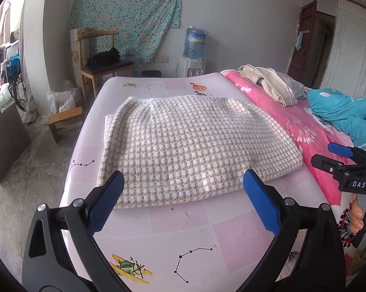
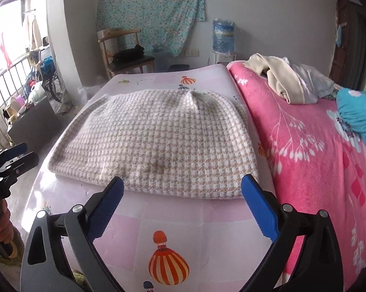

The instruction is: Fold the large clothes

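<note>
A beige-and-white houndstooth garment [image 1: 195, 146] [image 2: 158, 143] lies folded into a thick rectangle on the pale pink printed sheet [image 1: 183, 238] [image 2: 170, 221]. My left gripper [image 1: 184, 194] hovers above the sheet just short of the garment's near edge, jaws wide open with nothing between the blue pads. My right gripper [image 2: 183, 194] hovers the same way near the garment's near right corner, open and holding nothing. Each gripper also shows at the side of the other's view, the right one [image 1: 338, 153] held by a hand, the left one [image 2: 10, 155] likewise.
A pink floral blanket [image 2: 316, 158] covers the bed's right side, with a heap of cream and grey clothes [image 2: 287, 80] and a turquoise quilt [image 1: 341, 112] on it. Beyond the bed stand a wooden chair [image 1: 102, 65], a water dispenser [image 1: 194, 48] and floor clutter at left.
</note>
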Demonstrator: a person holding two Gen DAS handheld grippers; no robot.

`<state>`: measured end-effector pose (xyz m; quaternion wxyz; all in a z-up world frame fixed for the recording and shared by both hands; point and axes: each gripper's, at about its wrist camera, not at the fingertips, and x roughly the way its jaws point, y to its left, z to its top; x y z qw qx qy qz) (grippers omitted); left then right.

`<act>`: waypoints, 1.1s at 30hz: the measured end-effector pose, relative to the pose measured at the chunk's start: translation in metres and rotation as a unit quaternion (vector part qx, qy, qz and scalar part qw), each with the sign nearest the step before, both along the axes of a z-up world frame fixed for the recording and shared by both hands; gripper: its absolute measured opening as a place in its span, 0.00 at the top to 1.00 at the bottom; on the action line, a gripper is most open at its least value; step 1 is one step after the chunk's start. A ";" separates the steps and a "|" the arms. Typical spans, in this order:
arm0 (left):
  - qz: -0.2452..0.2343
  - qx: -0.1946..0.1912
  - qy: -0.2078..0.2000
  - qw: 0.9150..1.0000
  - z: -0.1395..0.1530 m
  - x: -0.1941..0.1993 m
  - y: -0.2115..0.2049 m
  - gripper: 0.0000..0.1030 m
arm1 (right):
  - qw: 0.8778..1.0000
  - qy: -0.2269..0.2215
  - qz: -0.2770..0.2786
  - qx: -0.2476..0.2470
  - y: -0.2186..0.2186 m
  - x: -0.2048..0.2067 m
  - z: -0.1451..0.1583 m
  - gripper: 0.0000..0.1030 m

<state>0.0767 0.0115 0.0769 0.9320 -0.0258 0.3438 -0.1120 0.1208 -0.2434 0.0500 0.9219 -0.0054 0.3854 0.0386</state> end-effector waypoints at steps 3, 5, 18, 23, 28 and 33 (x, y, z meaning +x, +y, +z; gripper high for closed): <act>0.015 0.018 0.003 1.000 0.002 -0.002 -0.010 0.08 | 1.000 -0.015 -0.010 -0.021 0.016 -0.006 0.003 0.06; 0.029 0.026 0.006 0.999 0.002 -0.002 -0.014 0.08 | 0.999 -0.020 -0.015 -0.035 0.025 -0.007 0.003 0.06; 0.084 0.100 0.056 0.990 -0.016 0.008 -0.034 0.08 | 0.998 -0.012 -0.044 -0.037 0.040 -0.008 -0.007 0.06; 0.100 0.088 0.092 0.987 -0.028 0.012 -0.036 0.08 | 0.998 0.015 -0.050 -0.030 0.039 -0.001 -0.015 0.06; 0.115 0.086 0.103 0.984 -0.031 0.012 -0.034 0.08 | 0.997 0.024 -0.055 -0.040 0.039 -0.001 -0.020 0.06; 0.121 0.083 0.107 0.983 -0.031 0.014 -0.030 0.08 | 0.997 0.037 -0.051 -0.043 0.042 0.001 -0.023 0.06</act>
